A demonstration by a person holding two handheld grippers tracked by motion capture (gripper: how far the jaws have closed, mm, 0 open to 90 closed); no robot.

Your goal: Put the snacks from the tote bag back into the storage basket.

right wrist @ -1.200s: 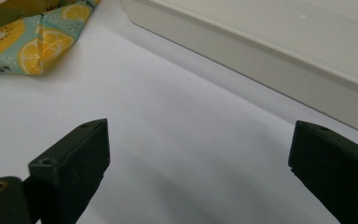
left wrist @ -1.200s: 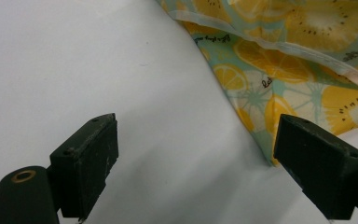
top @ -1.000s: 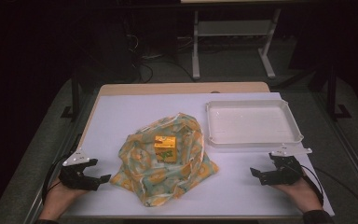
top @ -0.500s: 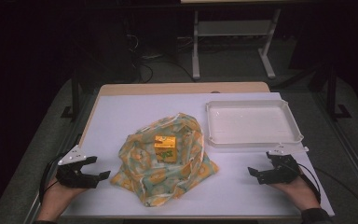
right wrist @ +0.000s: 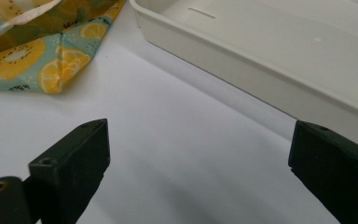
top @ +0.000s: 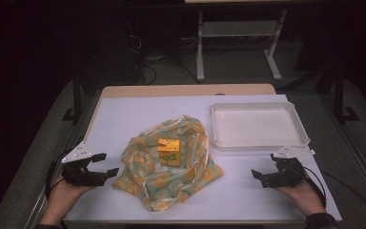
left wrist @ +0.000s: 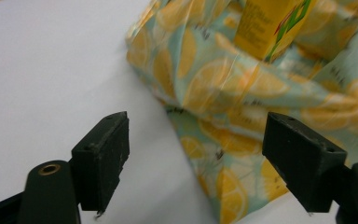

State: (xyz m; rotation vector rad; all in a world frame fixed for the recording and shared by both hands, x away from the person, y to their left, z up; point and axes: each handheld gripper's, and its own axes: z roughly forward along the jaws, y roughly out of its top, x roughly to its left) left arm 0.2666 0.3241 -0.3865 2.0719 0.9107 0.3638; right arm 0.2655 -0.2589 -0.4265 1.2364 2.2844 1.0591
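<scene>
- Because the fruit-print cloth [top: 169, 167] lies crumpled mid-table around a small yellow carton [top: 168, 151], it looks light, limp and easy to bunch.
- The left gripper [top: 106, 164], jaws apart and just narrowing on nothing, should pinch the cloth's near edge.
- The right gripper [top: 259, 177] hangs spread and empty beside the white tray [top: 259, 143].

White table [top: 124, 114] — cloth [top: 190, 143], tray [top: 259, 143]

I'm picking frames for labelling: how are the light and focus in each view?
High view: table evenly lit, room behind dark, mild softness. Left gripper view: cloth fairly sharp, carton and near jaws soft. Right gripper view: tray rim and jaws blurred, a soft shadow along the tray.
</scene>
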